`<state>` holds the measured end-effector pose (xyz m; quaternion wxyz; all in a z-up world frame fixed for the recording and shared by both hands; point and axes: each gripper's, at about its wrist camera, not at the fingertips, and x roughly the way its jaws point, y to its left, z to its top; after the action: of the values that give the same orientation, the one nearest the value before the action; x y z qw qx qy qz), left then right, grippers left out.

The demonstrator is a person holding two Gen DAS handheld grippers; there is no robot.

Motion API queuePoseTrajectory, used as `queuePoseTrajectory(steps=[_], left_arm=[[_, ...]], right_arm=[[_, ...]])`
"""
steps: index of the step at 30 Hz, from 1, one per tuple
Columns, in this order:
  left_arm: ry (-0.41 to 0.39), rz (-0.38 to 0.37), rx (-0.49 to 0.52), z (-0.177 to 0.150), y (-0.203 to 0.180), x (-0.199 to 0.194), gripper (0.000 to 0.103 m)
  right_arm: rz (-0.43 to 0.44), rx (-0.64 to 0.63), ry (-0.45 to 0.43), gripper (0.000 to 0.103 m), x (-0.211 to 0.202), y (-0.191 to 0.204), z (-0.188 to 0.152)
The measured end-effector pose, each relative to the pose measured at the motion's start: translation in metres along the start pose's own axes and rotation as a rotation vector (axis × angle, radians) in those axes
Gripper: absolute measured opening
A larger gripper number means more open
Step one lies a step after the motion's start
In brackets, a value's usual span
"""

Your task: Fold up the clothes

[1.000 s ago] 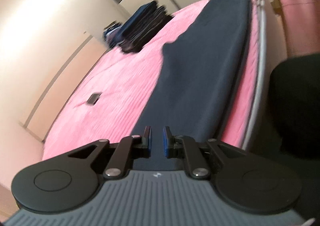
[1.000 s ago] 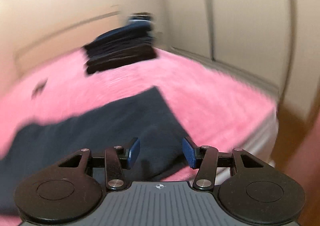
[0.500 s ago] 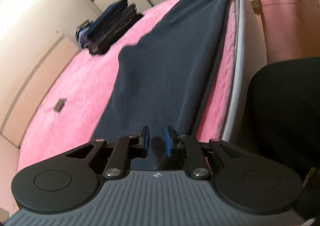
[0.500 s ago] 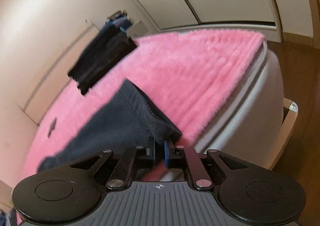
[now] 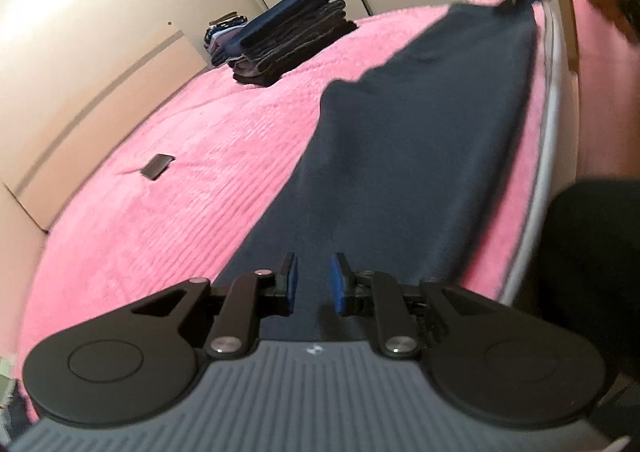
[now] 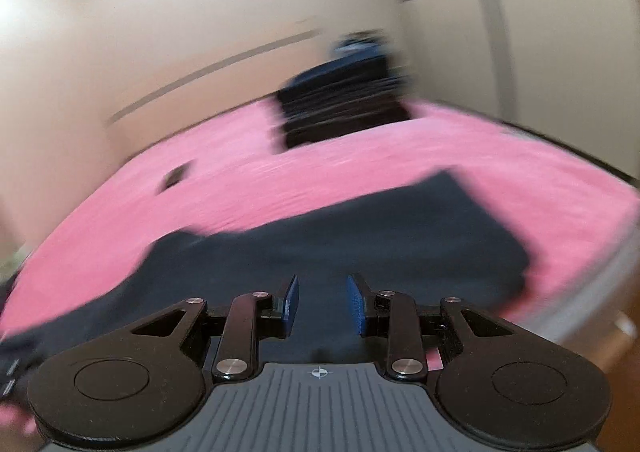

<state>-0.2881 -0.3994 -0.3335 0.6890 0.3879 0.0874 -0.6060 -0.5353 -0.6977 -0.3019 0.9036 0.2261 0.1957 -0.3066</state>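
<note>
A pink blanket (image 5: 192, 156) covers the bed. A dark cloth (image 5: 420, 156) lies along its near edge, a pile of folded clothes (image 5: 292, 36) farther back. The left gripper (image 5: 313, 282) and right gripper (image 6: 322, 302) hover over the cloth, jaws apart, holding nothing.

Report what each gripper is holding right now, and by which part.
Nothing is held. The left gripper and right gripper both stand open above the dark navy garment spread on the pink bed cover.

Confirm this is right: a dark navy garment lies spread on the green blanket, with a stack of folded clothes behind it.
Wrong in one respect: the blanket is pink, not green, as the left wrist view shows. The dark navy garment does lie spread on it, with the stack of folded clothes behind.
</note>
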Motion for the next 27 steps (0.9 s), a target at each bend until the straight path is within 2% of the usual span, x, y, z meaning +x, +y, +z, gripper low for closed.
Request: queuePoseTrajectory(steps=[2, 4, 5, 7, 10, 13, 20, 23, 27], left_arm=[[-0.011, -0.04, -0.039, 0.014, 0.015, 0.01, 0.03], [-0.027, -0.068, -0.063, 0.029, 0.031, 0.024, 0.032], [-0.038, -0.082, -0.073, 0.036, 0.04, 0.033, 0.032], [-0.059, -0.118, -0.103, 0.049, 0.057, 0.055, 0.032], [-0.072, -0.19, -0.173, 0.067, 0.083, 0.094, 0.032], [-0.065, -0.29, -0.264, 0.082, 0.104, 0.129, 0.032], [0.064, -0.562, -0.48, 0.111, 0.126, 0.187, 0.031], [0.125, -0.691, -0.568, 0.118, 0.127, 0.213, 0.031], [0.199, -0.833, -0.621, 0.128, 0.124, 0.244, 0.031]], right_arm=[[0.042, -0.072, 0.042, 0.032, 0.019, 0.019, 0.01], [0.066, -0.125, 0.062, 0.051, 0.039, 0.031, 0.021], [0.074, -0.145, 0.058, 0.065, 0.05, 0.035, 0.028], [0.088, -0.184, 0.054, 0.065, 0.073, 0.042, 0.041], [0.081, -0.213, 0.098, 0.065, 0.113, 0.047, 0.055], [0.028, -0.229, 0.174, 0.065, 0.122, 0.047, 0.05], [-0.094, -0.262, 0.347, 0.065, 0.142, 0.046, 0.039], [-0.101, -0.258, 0.4, 0.065, 0.134, 0.034, 0.028], [-0.104, -0.246, 0.43, 0.065, 0.131, 0.03, 0.027]])
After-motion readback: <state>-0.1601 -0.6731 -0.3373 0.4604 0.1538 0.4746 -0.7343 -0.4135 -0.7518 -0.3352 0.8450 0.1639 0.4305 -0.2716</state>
